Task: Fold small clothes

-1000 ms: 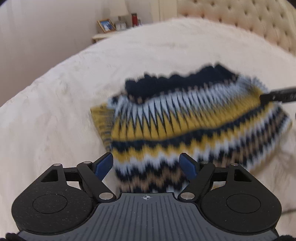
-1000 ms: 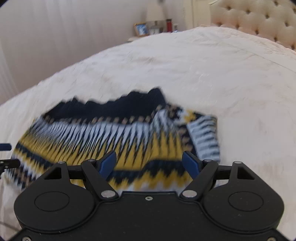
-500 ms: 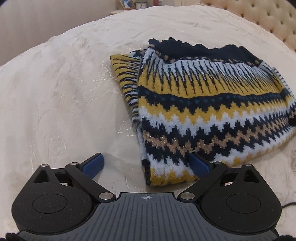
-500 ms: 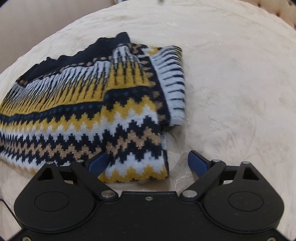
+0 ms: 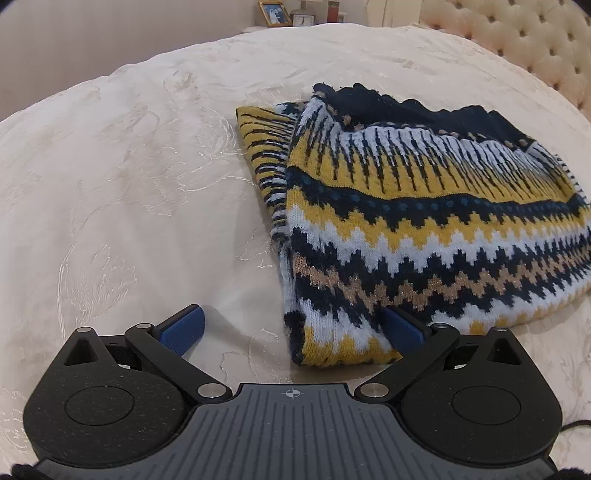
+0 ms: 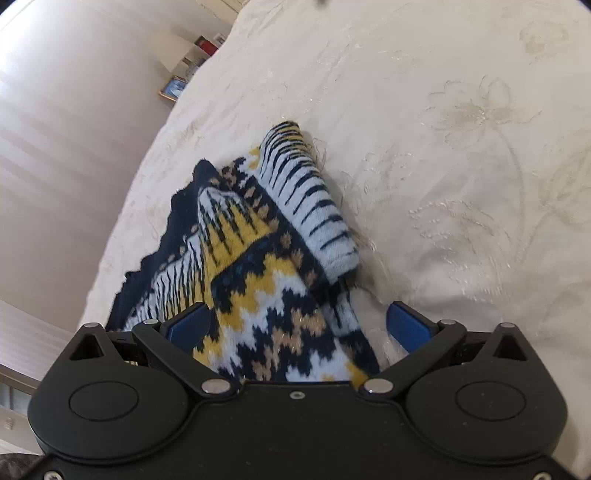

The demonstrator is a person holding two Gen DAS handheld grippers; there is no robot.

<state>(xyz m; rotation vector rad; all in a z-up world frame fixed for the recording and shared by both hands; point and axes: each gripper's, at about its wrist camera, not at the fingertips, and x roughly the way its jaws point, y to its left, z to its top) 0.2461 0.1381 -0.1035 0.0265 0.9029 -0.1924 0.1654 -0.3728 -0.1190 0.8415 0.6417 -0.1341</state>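
1. Sweater (image 5: pixel 424 229), folded, zigzag knit in navy, yellow and white, lies on the cream bedspread (image 5: pixel 129 184), right half of the left wrist frame.
2. Left gripper (image 5: pixel 291 328) jaws wide apart, gripping nothing; sweater's near corner sits between the pads, right pad at the knit's edge.
3. Right gripper (image 6: pixel 299 325) jaws opening, wide; sweater (image 6: pixel 258 280) lies between them at lower centre, not pinched.
4. Folded sleeve (image 6: pixel 314 206) rests at the sweater's right side.
5. Nightstand with photo frame (image 5: pixel 274 17), top of frame.
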